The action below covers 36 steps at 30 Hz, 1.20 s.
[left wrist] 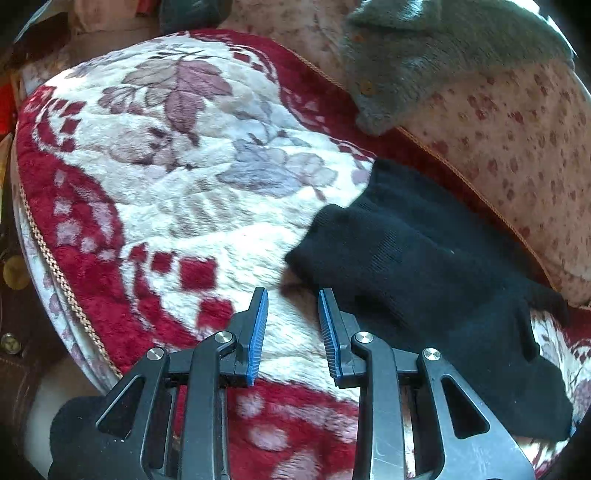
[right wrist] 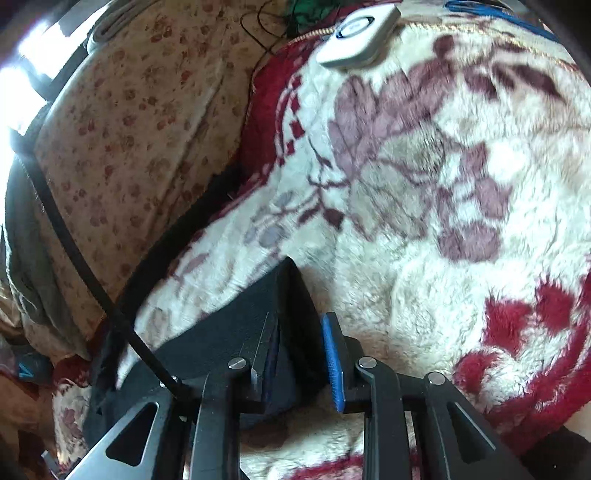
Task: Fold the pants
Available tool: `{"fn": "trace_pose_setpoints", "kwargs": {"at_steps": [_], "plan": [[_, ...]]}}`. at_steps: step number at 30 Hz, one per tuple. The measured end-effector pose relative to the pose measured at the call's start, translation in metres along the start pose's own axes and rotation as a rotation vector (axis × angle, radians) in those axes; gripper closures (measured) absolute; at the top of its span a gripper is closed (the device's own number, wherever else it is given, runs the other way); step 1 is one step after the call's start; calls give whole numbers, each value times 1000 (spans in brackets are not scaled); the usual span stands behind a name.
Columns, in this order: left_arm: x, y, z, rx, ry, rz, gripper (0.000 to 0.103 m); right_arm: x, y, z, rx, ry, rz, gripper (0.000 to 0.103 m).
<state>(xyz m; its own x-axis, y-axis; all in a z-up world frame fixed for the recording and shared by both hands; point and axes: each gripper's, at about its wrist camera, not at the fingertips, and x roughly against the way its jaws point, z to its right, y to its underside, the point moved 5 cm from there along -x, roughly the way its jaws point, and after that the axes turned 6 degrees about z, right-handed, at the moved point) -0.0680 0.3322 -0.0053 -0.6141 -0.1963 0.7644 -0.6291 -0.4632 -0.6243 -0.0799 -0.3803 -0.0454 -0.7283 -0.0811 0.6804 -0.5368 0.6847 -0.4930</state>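
Nearest to the left wrist camera, the left gripper (left wrist: 293, 299) with its blue ribbed pads stands released, its jaws apart with only the plush blanket showing between them. That thick fleece blanket (left wrist: 177, 177), white with red border and purple leaf pattern, fills the middle of the frame. Black knitted pants (left wrist: 424, 258) lie folded on it at the right, reaching to the lower right edge, just beside the right-hand finger. A grey fuzzy garment (left wrist: 424, 55) lies at the upper right over a beige flowered cover (left wrist: 517, 147).

In the right wrist view, the right gripper (right wrist: 299, 328) has a fold of the black pants (right wrist: 229, 332) between its jaws, which are a little apart; whether the pads press it I cannot tell. A white flat device (right wrist: 358, 33) rests at the top.
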Motion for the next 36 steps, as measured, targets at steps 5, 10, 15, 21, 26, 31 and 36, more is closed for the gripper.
{"fn": "trace_pose_setpoints", "kwargs": {"at_steps": [5,10,15,21,26,31,36], "plan": [[5,3,-2,-36,92,-12,72,6,8,-46,102,-134,-16,71],[8,12,3,-115,125,-42,55,-1,65,-137,345,-375,-169,62],[7,12,-4,-128,102,-37,55,-18,159,-229,428,-640,-479,62],[8,11,-12,-110,107,-37,55,-38,246,-296,473,-742,-720,61],[10,16,-16,-91,123,-44,55,-52,289,-323,493,-730,-761,61],[15,28,-14,-81,161,-64,55,-74,308,-350,422,-731,-731,61],[23,38,6,-87,246,-72,55,-82,299,-381,319,-798,-724,56]]}}
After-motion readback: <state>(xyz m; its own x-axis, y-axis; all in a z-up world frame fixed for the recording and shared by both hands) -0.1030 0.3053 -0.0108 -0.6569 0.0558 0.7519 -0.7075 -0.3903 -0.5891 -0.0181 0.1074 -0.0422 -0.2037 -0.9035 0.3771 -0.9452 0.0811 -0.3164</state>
